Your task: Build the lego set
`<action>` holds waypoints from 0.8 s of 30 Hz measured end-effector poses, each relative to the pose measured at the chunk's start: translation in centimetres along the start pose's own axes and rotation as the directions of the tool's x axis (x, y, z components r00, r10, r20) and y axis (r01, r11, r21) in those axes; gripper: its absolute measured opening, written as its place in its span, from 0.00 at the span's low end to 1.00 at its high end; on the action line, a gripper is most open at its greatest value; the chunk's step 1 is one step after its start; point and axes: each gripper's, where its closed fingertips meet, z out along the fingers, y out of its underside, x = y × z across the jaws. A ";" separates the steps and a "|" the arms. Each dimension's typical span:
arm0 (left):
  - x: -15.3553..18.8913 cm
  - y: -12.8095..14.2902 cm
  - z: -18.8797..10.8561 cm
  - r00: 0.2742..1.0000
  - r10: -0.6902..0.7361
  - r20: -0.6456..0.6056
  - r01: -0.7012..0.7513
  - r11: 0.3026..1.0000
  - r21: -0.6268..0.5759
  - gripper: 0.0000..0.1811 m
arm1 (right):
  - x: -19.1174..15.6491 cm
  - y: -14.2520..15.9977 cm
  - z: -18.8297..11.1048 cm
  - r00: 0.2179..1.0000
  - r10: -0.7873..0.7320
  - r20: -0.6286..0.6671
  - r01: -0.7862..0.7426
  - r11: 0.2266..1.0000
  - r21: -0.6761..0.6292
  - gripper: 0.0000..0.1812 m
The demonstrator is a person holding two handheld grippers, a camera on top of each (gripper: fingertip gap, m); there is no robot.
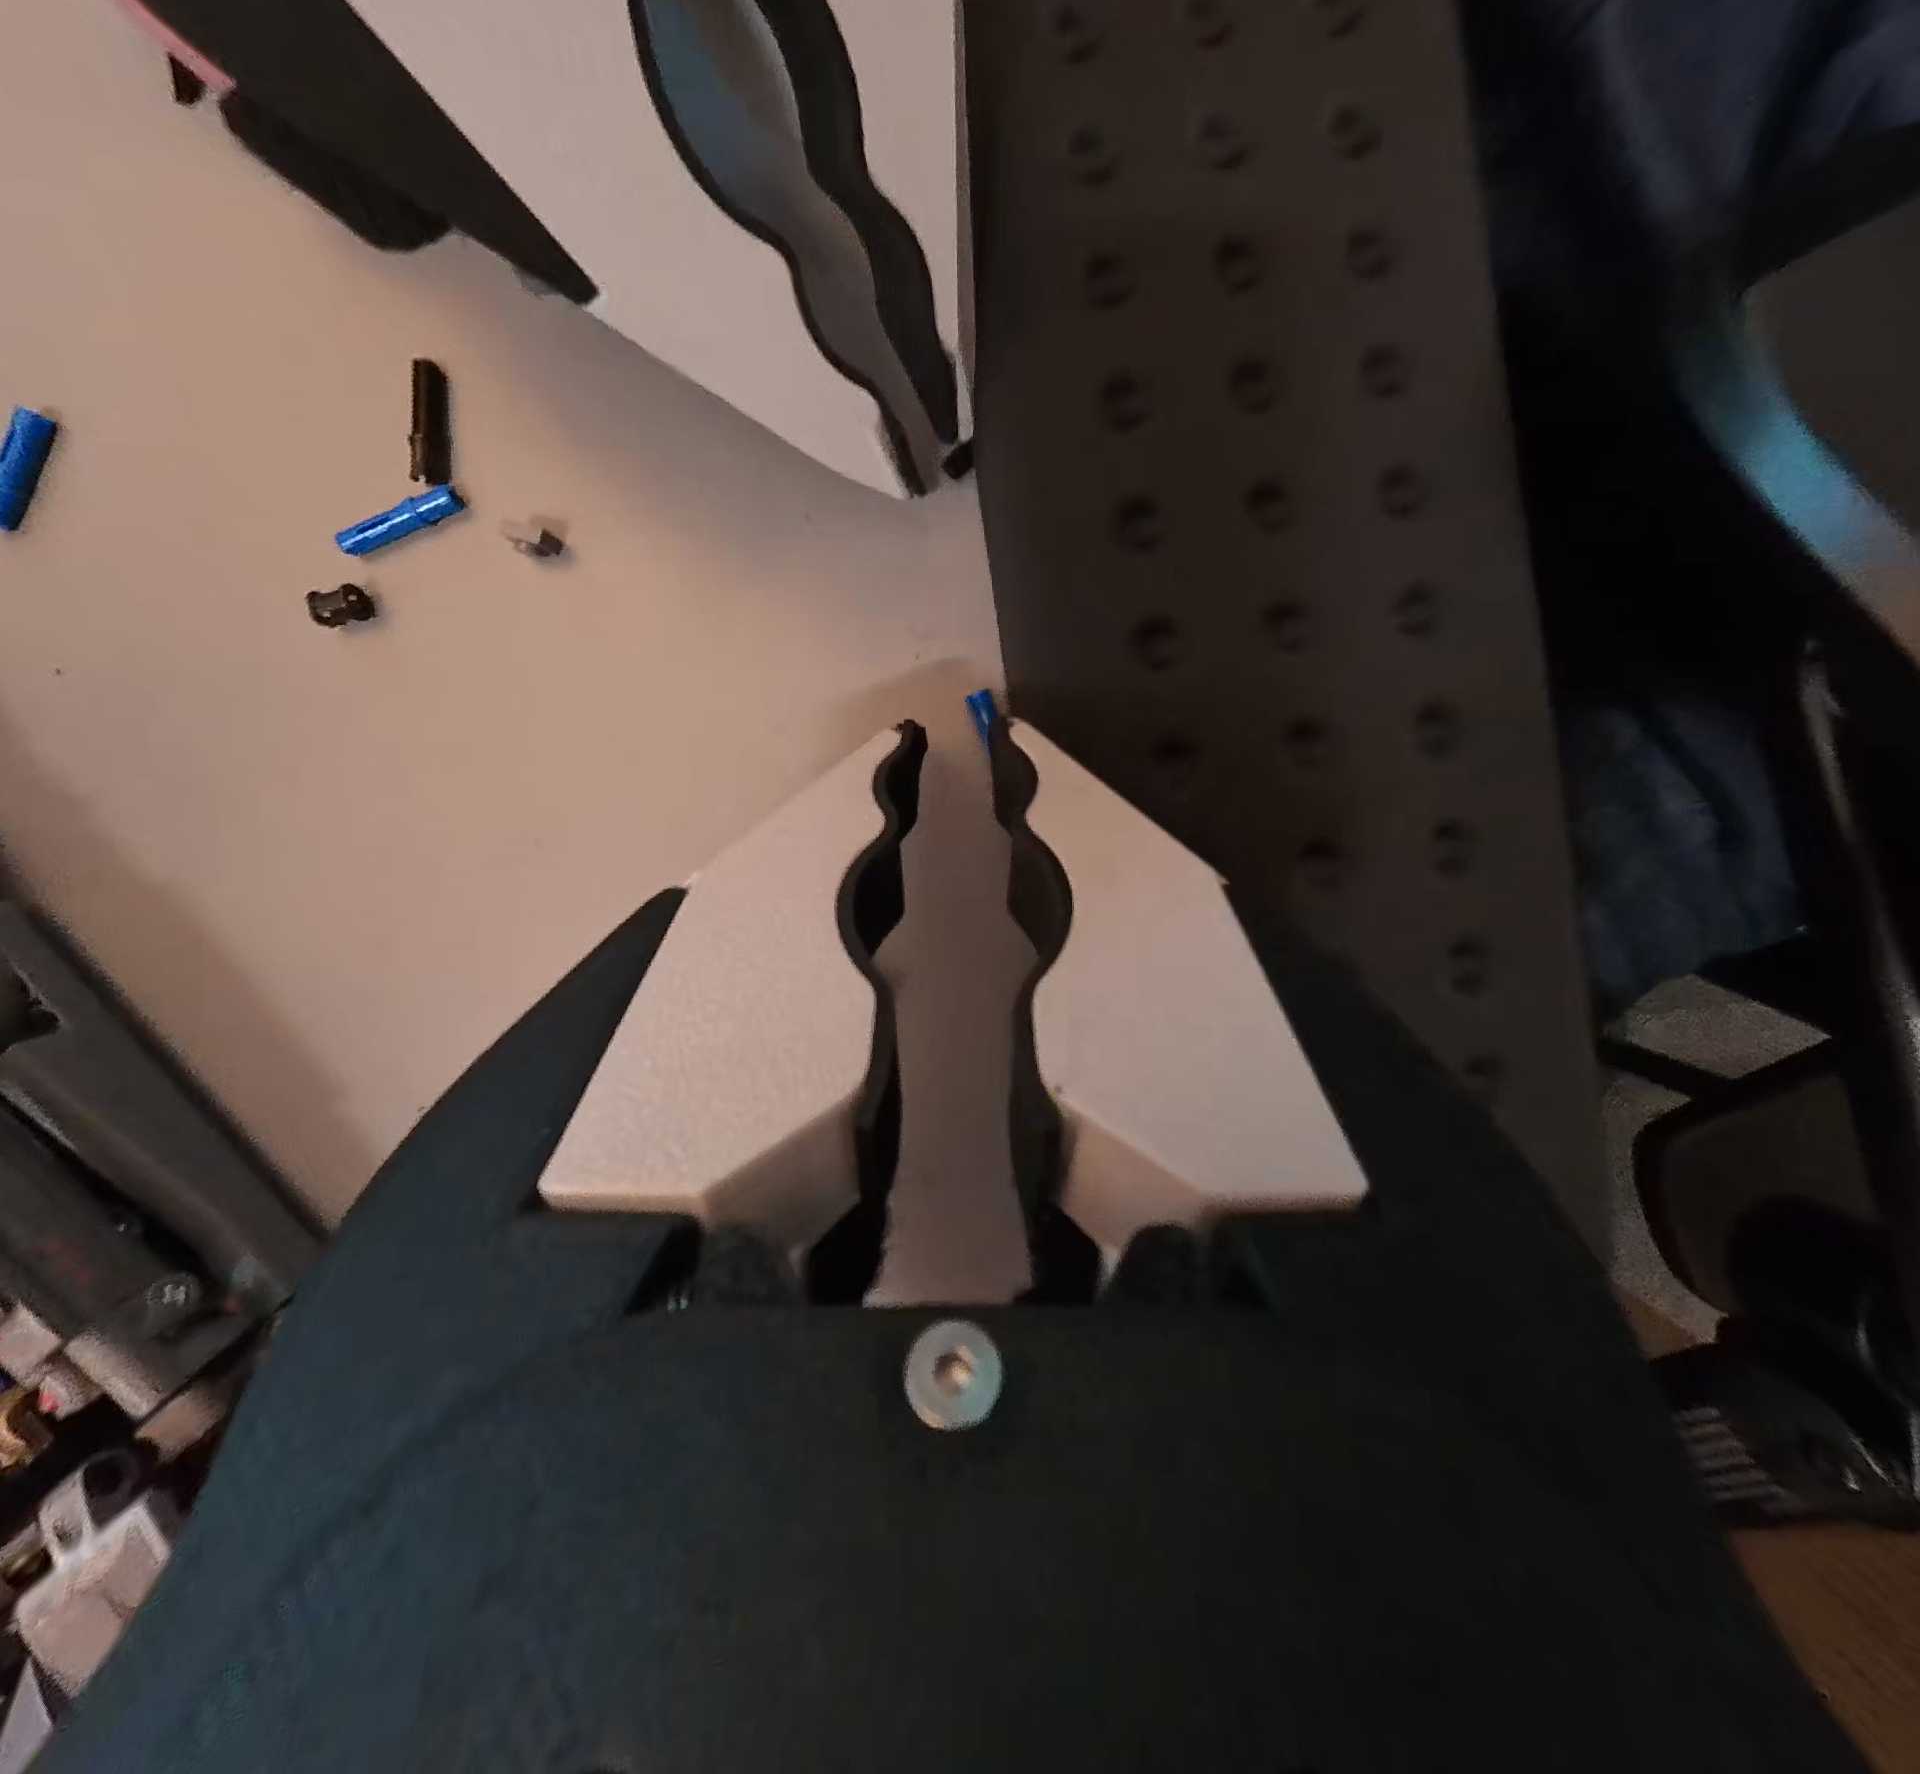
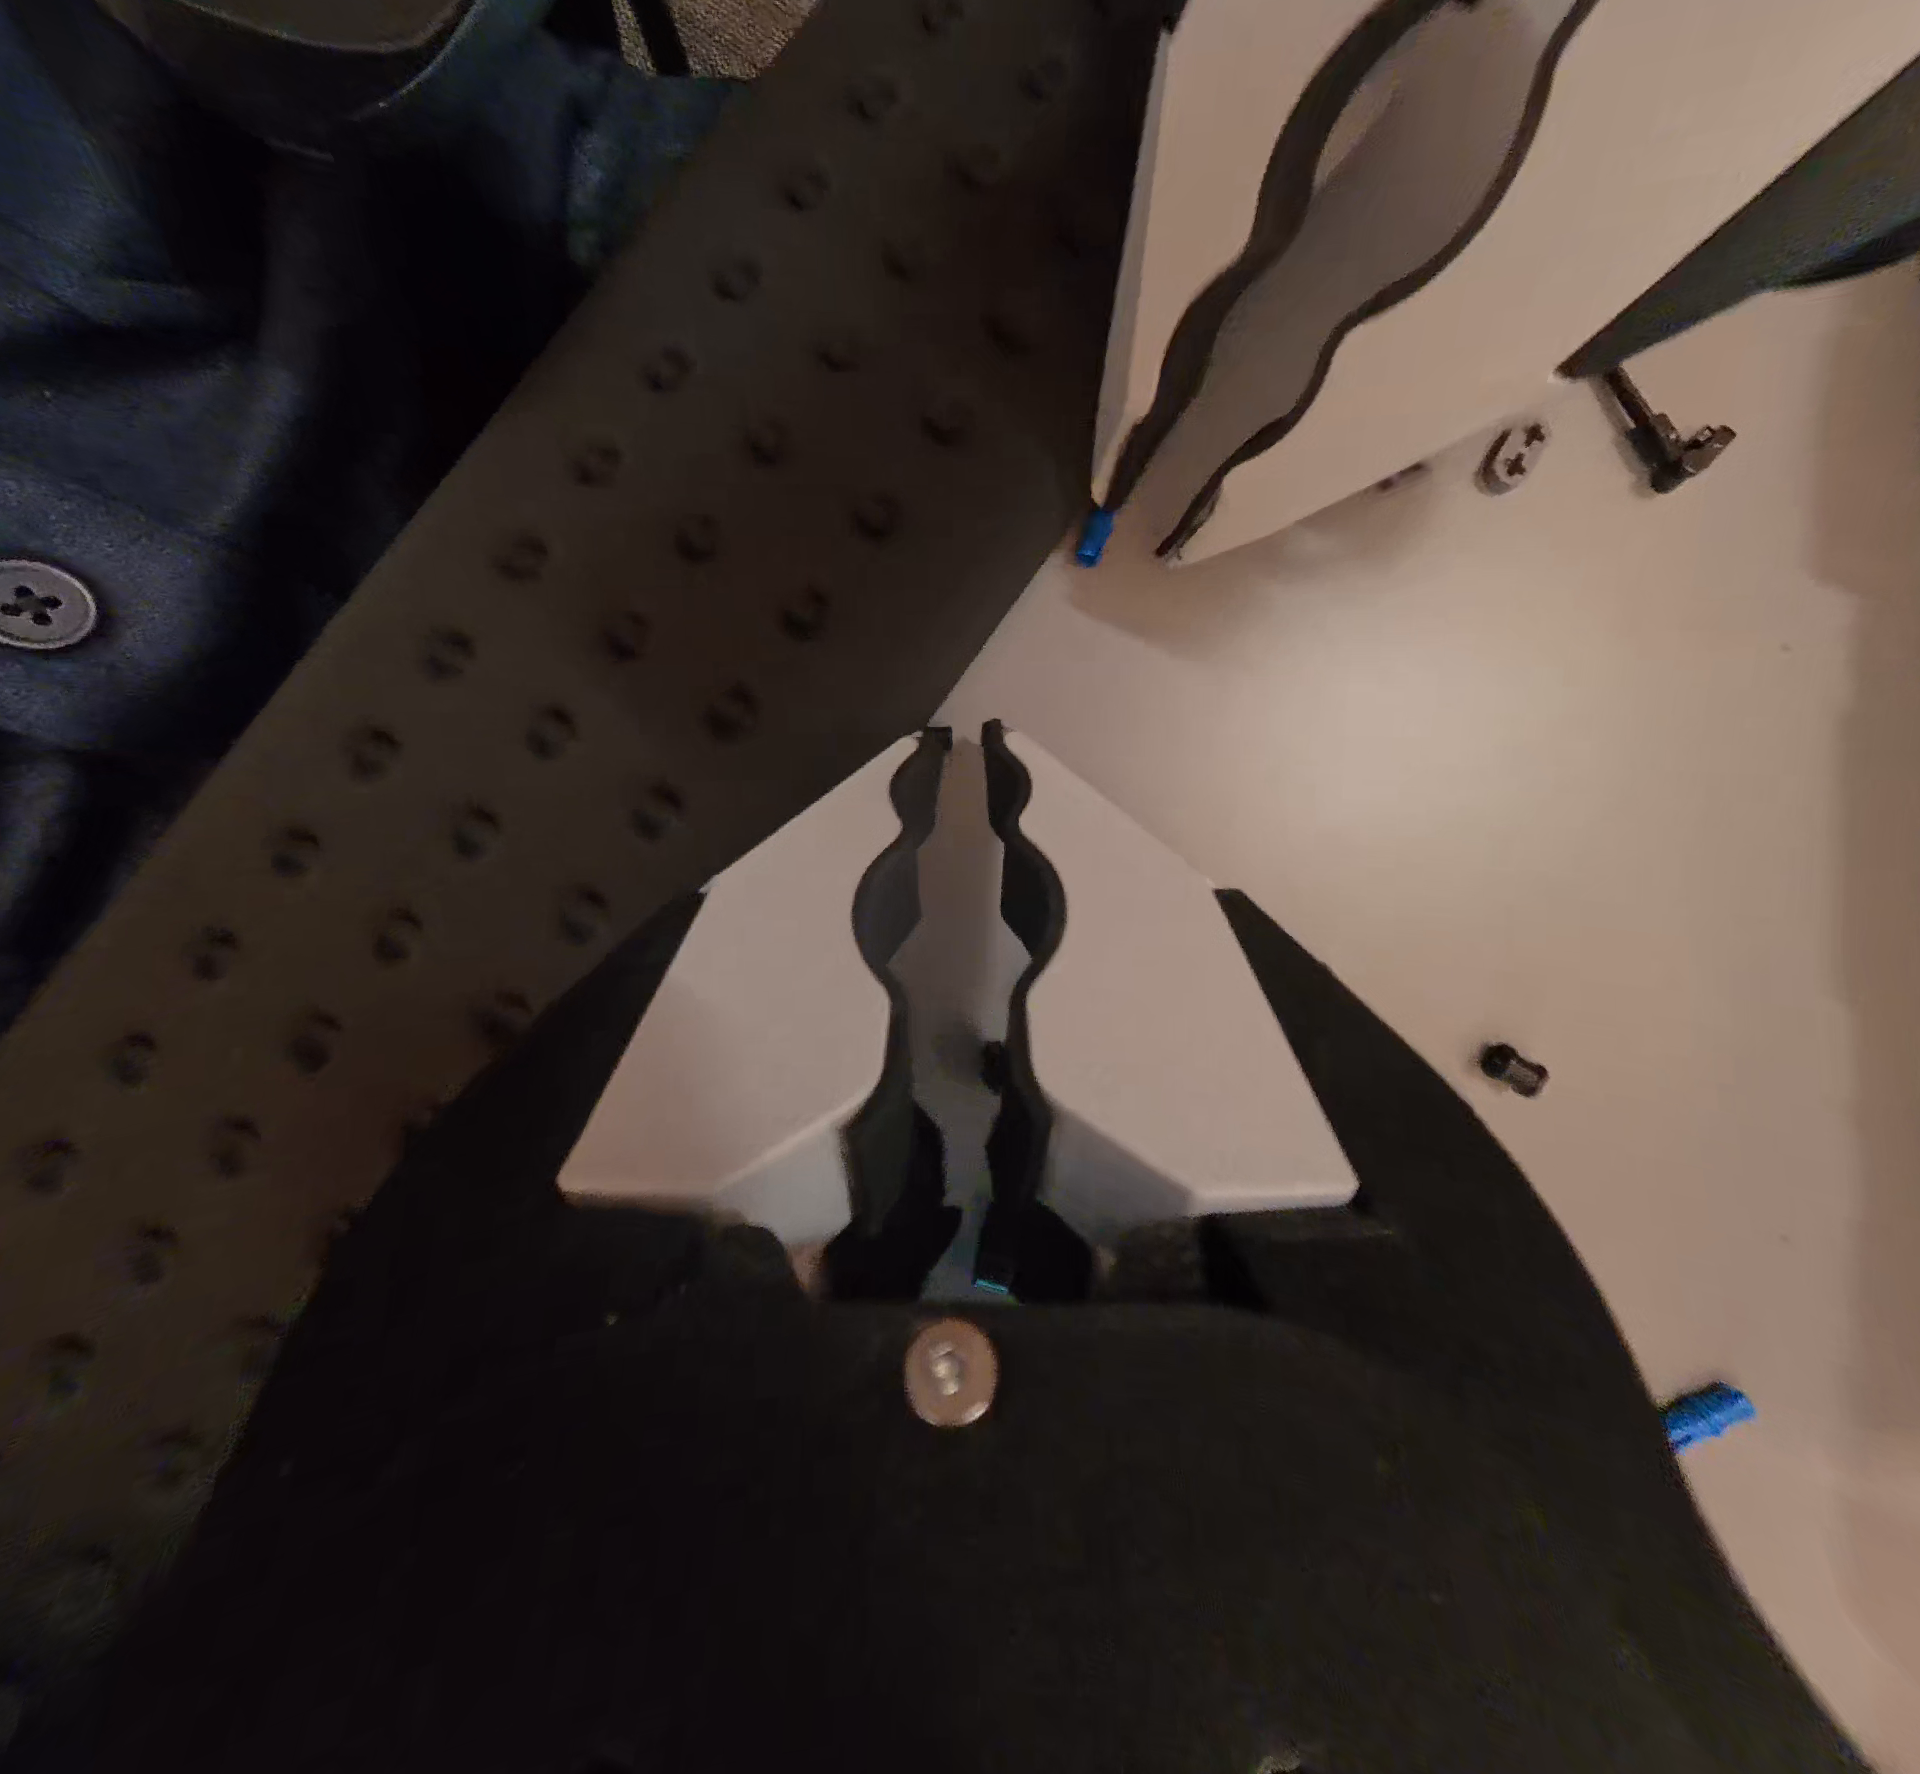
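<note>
A: Largest item?
B: Dark studded plate (image 1: 1247, 477), tilted up off the pale bench (image 1: 312, 789). Support not visible.

A: Fingers?
B: Left gripper (image 1: 948, 732) right at the plate's near edge, tips parted by a narrow gap. Right gripper (image 2: 966, 737) also at that edge, farther along. Tips nearly together, one touching the plate's rim. Cannot tell whether anything is pinched there.

A: Piece in play?
B: Small blue pin (image 1: 980, 711), touching the plate's edge and resting against one left fingertip only. Not clamped between both. Unclear whether already seated in the plate.

A: Spares?
B: Loose blue pin (image 1: 400, 519) and black pin (image 1: 428, 420), well away from the plate on the bench, with smaller black bits beside them.

A: Step in hand?
B: Judged as fitting the blue pin into the plate's edge.

A: Next move?
B: Probably a straight push along the pin's axis, with the plate braced by the right gripper. Risk of the pin tipping or dropping, since held loosely at best.
</note>
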 end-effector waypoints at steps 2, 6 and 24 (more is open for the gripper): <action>-0.1 0.2 0.5 1.000 0.013 0.001 -0.013 1.000 -0.027 0.04 | -0.2 -0.2 0.1 1.000 -0.019 0.003 0.019 1.000 0.008 0.00; 0.1 0.1 1.1 1.000 0.022 -0.014 -0.023 0.999 -0.032 0.00 | -0.2 -0.3 0.4 1.000 -0.030 0.002 0.030 0.999 -0.014 0.00; -0.9 0.4 0.6 0.998 -0.027 0.058 0.029 0.999 -0.039 0.04 | 0.5 -0.4 0.4 0.975 0.204 0.081 -0.206 0.979 0.004 0.07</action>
